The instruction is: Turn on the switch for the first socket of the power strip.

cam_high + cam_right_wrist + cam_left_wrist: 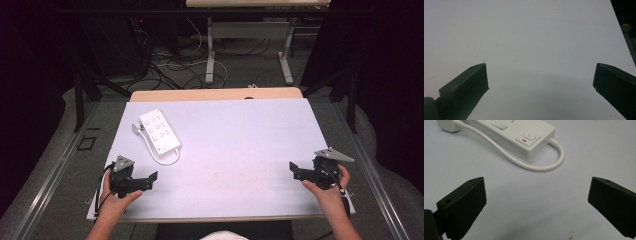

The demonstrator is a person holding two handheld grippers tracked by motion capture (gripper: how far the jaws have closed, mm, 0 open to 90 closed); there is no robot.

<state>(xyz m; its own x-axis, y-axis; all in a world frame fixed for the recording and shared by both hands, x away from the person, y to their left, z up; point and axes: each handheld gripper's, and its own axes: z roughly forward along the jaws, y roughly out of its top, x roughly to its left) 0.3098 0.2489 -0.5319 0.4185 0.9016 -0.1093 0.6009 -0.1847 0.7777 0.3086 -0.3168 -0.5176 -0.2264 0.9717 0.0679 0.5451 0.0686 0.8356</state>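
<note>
Lying flat toward the far left of the pale lilac-white surface (pixel 240 150), the white rectangular plastic power strip (pixel 159 130) sits at a slant, its long side running from the far left toward the near middle. A short white round cable (pixel 167 161) leaves its near end, loops in a tight curve on the surface and runs back along the strip's left side to a small white plug (pixel 136 128) lying just beside the far end. In the left gripper view the near end of the strip (pixel 524 137) shows a square rocker switch with a small red mark (pixel 528 138), and the cable (pixel 544 166) bends around that end in a half loop, touching the surface.

The black left gripper (pixel 142 181), held in the person's left hand (pixel 116 200) at the near left edge of the surface, points toward the middle; its jaws are spread wide with nothing between them, and the strip lies ahead of them, near but apart. Its grey three-cornered plate (pixel 124 163) sits on top.

The black right gripper (pixel 300 172), held in the person's right hand (pixel 327 192) at the near right edge, is well apart from the strip. In the right gripper view its jaws stand wide apart over bare surface (pixel 536 45), pinching nothing. Beyond the far edge, a light wooden board (pixel 215 94) and a floor strewn with cables (pixel 175 65) can be seen.
</note>
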